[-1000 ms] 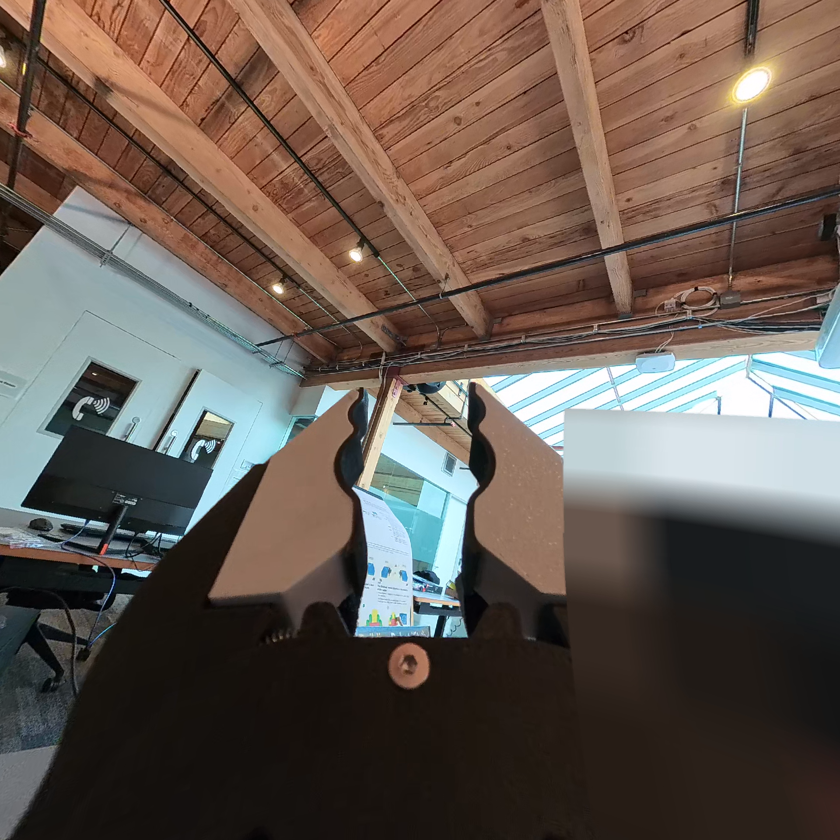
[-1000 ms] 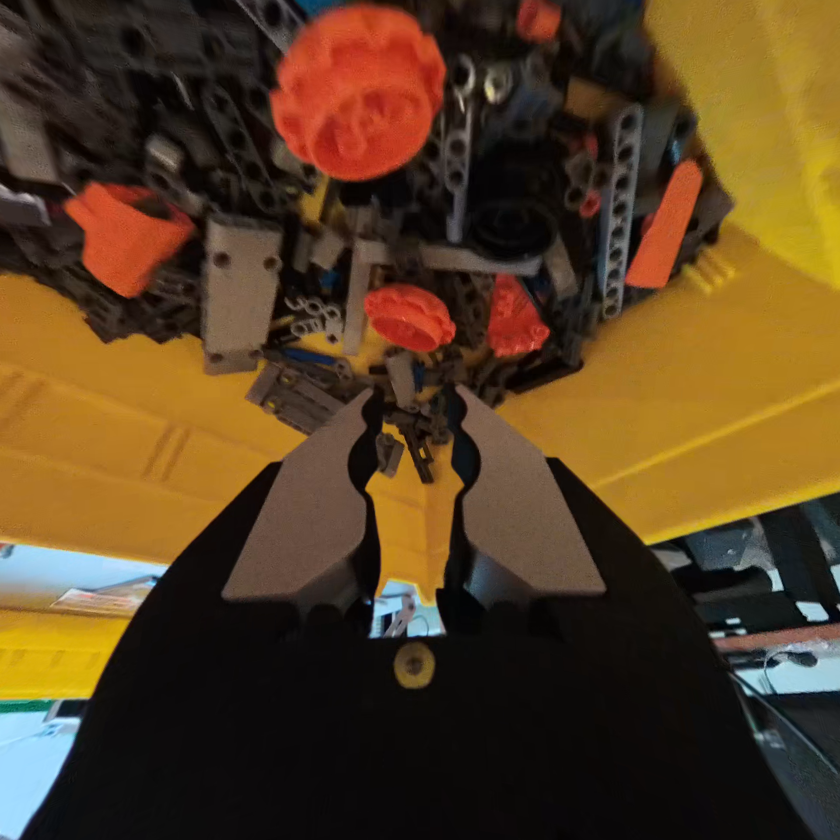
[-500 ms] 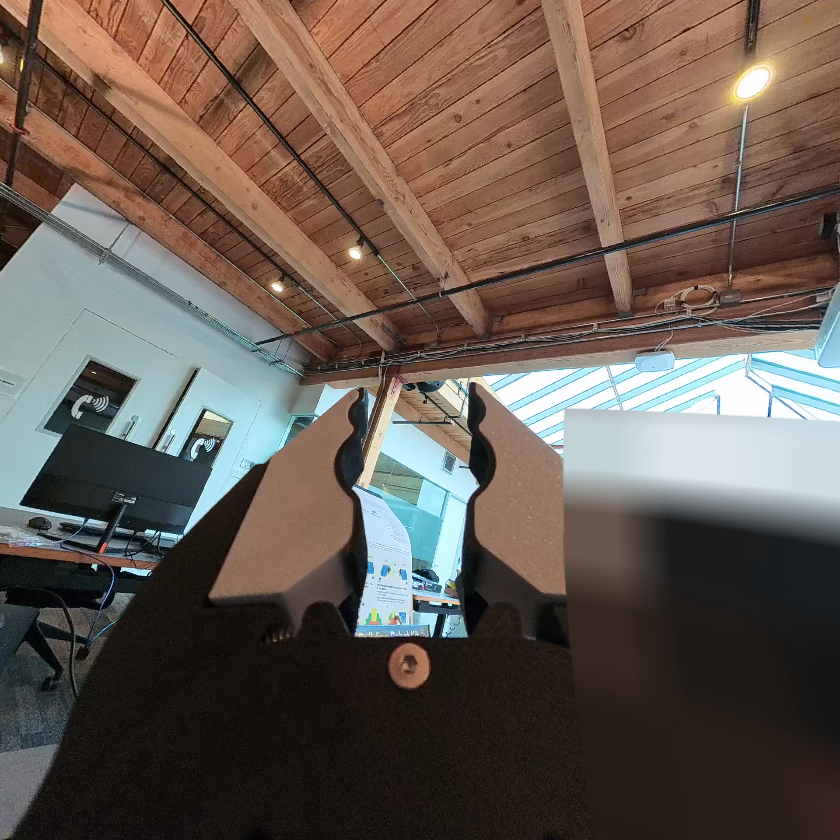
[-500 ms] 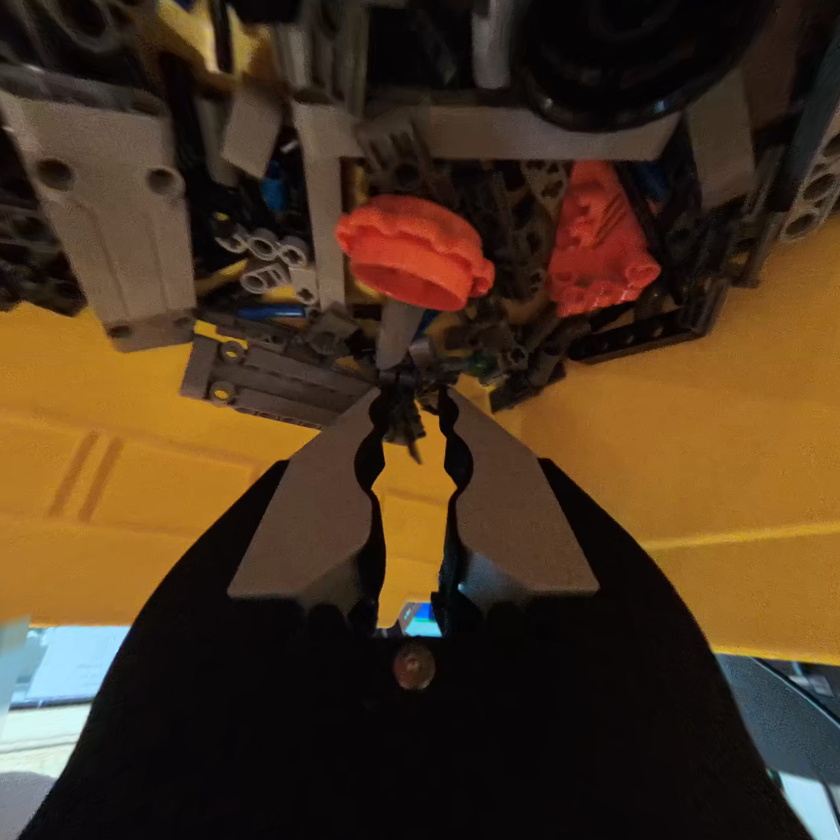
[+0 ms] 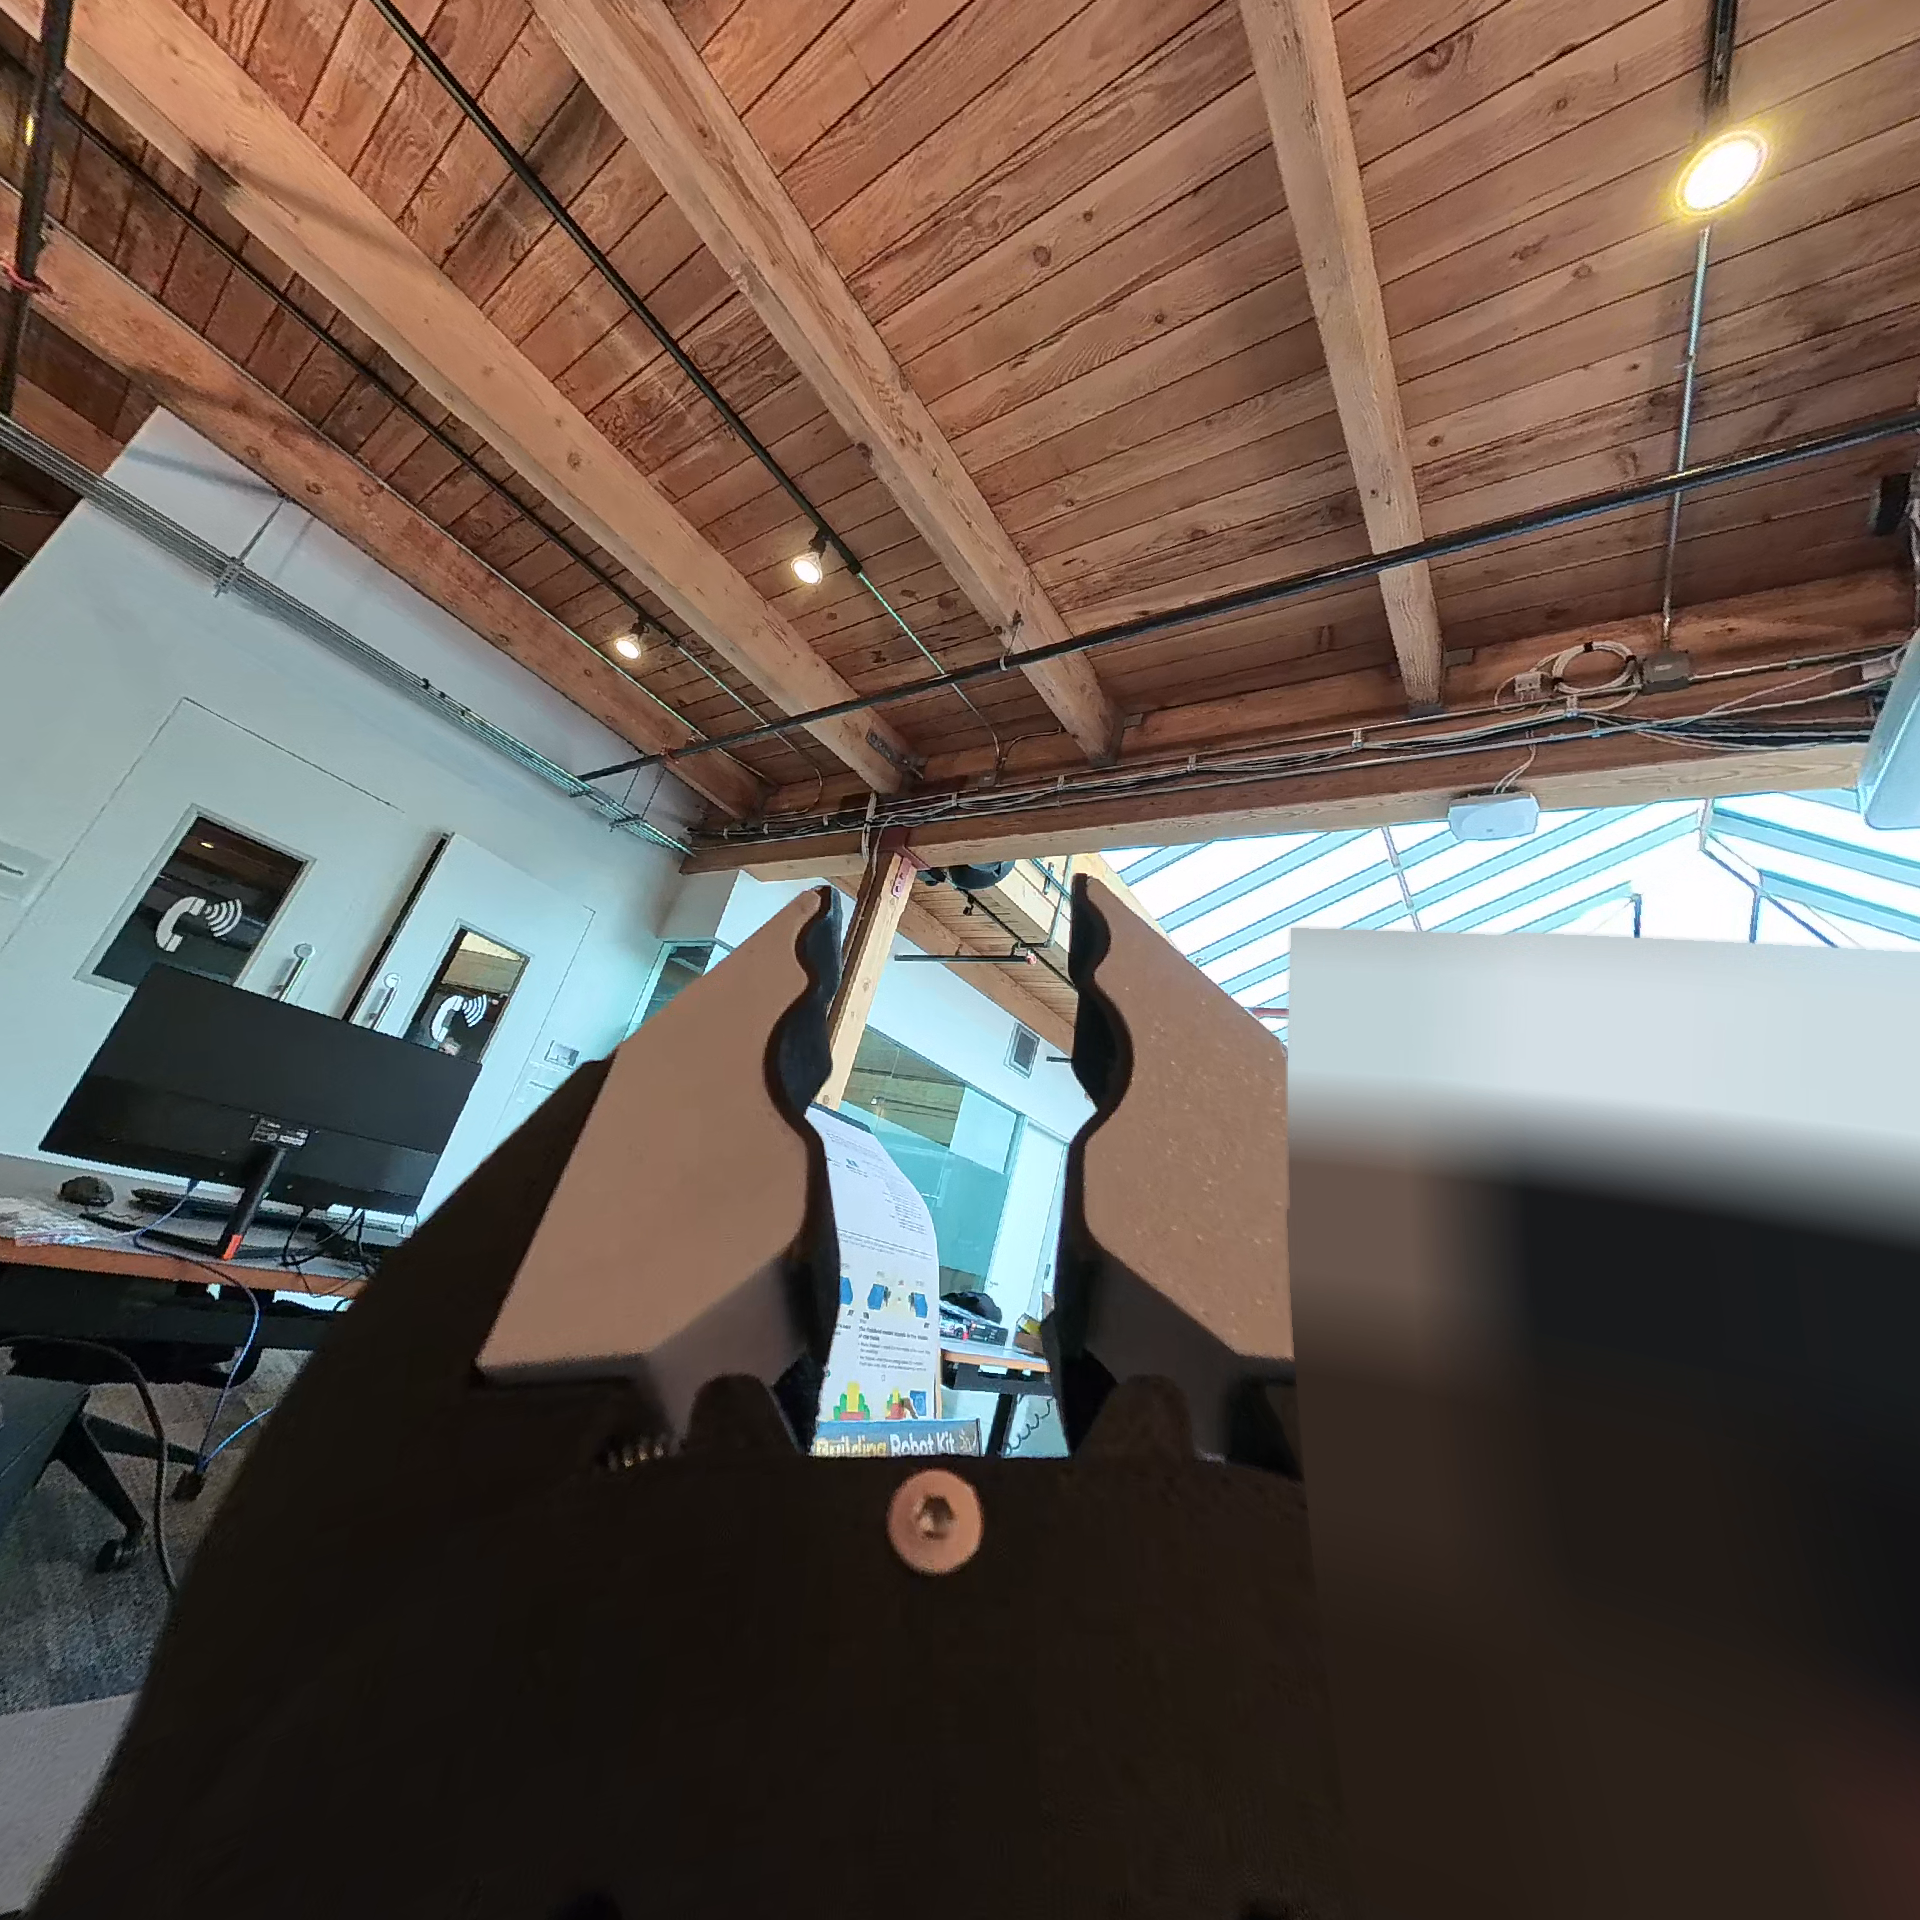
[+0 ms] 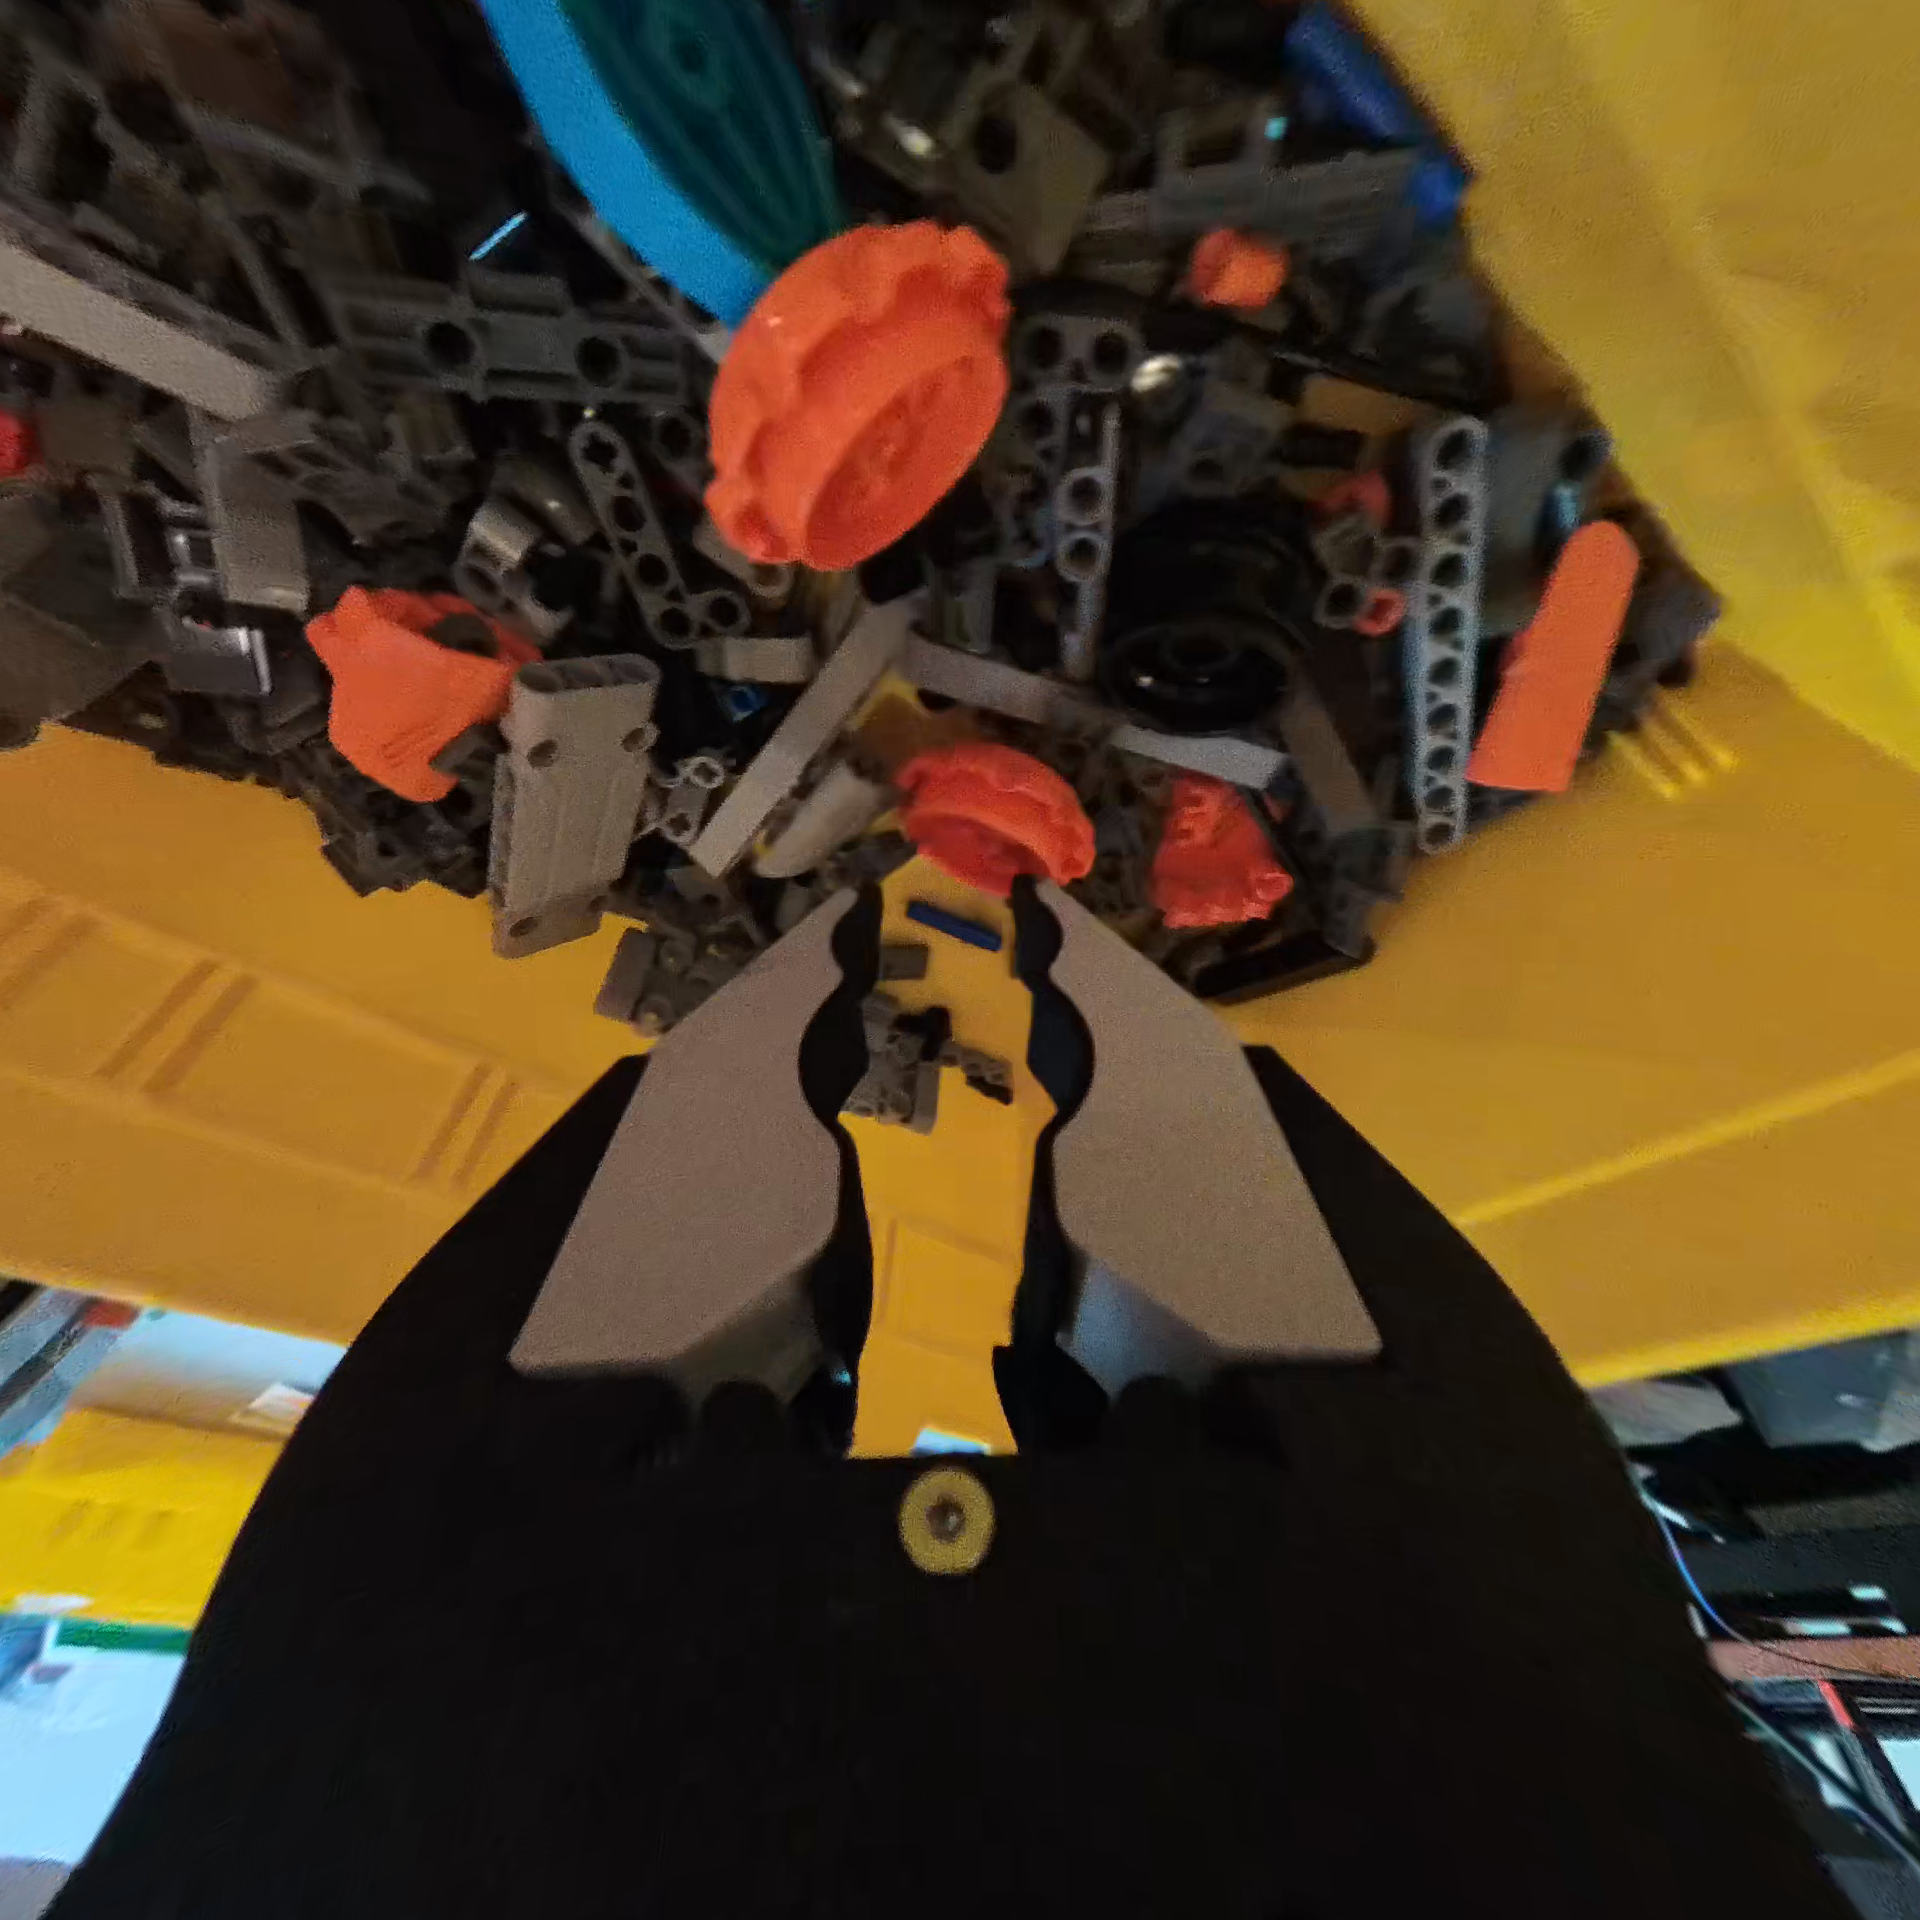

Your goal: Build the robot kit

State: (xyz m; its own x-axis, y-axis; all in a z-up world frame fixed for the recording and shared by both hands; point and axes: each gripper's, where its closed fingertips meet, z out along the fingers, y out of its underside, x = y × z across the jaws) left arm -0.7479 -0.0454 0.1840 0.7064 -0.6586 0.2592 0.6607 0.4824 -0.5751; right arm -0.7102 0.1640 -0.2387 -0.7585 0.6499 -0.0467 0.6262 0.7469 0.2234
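Observation:
My right gripper (image 6: 943,902) is open and empty inside a yellow bin (image 6: 1455,1091). Its tips hover at the near edge of a pile of grey and black building pieces (image 6: 623,520). A small orange wheel (image 6: 992,816) lies just past the right fingertip. A short blue pin (image 6: 954,927) and some small grey pieces (image 6: 904,1060) lie on the bin floor between the fingers. A large orange wheel (image 6: 857,400) sits higher on the pile. My left gripper (image 5: 951,899) is open and empty, pointing up towards a wooden ceiling (image 5: 935,364).
The pile also holds a blue-teal curved piece (image 6: 675,135), a black tyre (image 6: 1195,634), a grey panel (image 6: 566,790) and an orange slope (image 6: 1548,665). In the left wrist view a black monitor (image 5: 260,1091) stands on a desk at left and a poster (image 5: 883,1247) stands ahead. About 45 cm separates my left fingertips from my right. The large orange wheel (image 6: 857,400) is closer to my right gripper, around 9 cm from its tips; the left tips are 40 cm off.
My right gripper dipped close to the pile half a second ago, then drew back, and its jaws stand a little wider. The left gripper has not moved.

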